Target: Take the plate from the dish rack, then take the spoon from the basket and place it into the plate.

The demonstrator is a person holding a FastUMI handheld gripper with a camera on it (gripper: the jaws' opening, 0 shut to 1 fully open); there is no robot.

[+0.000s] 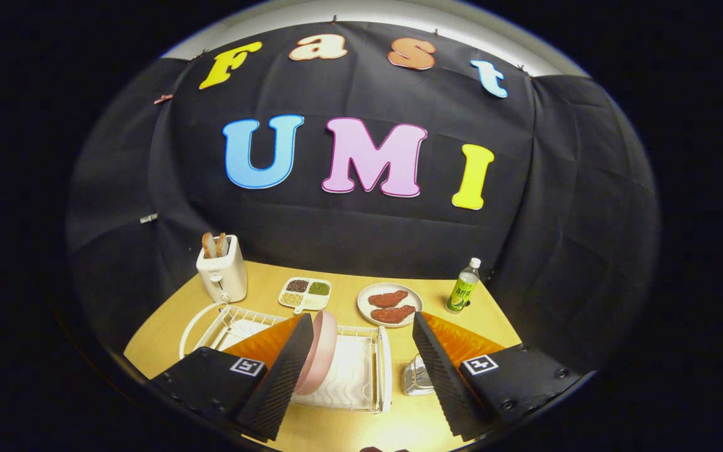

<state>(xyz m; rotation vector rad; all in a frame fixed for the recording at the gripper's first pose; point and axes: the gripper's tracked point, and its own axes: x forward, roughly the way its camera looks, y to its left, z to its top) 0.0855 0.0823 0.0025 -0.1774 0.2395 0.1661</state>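
Plate (319, 351) standing on edge in white wire dish rack (361, 370), pink, leaning just a bit, right beside inner face of left finger (280, 376). Looks to be touching that finger or very close; cannot tell which. Right finger (440, 376) well apart from plate, with wide gap of rack and table between. Gripper (361, 376) wide open, holding nothing, fingers reaching over near part of rack.

Rack sitting on yellow wooden table (506, 326), near side, mostly left of middle. Small shiny silver basket (417, 375) just right of rack, touching or almost touching inner side of right finger. Spoon too hidden to make out.

Farther back, left: white toaster (222, 273) with two brown slices poking out of top. Next to it, toward middle: white tray (305, 293) split into small parts, with dark, green and pale bits inside. Right of that: round white dish (390, 304) with two reddish-brown pieces of meat. Far right: bottle (464, 286) with white cap and green label, writing on label too small to read.

Square black-and-white marker on top of each finger block, no readable words on them. Logo on toaster front too tiny to read
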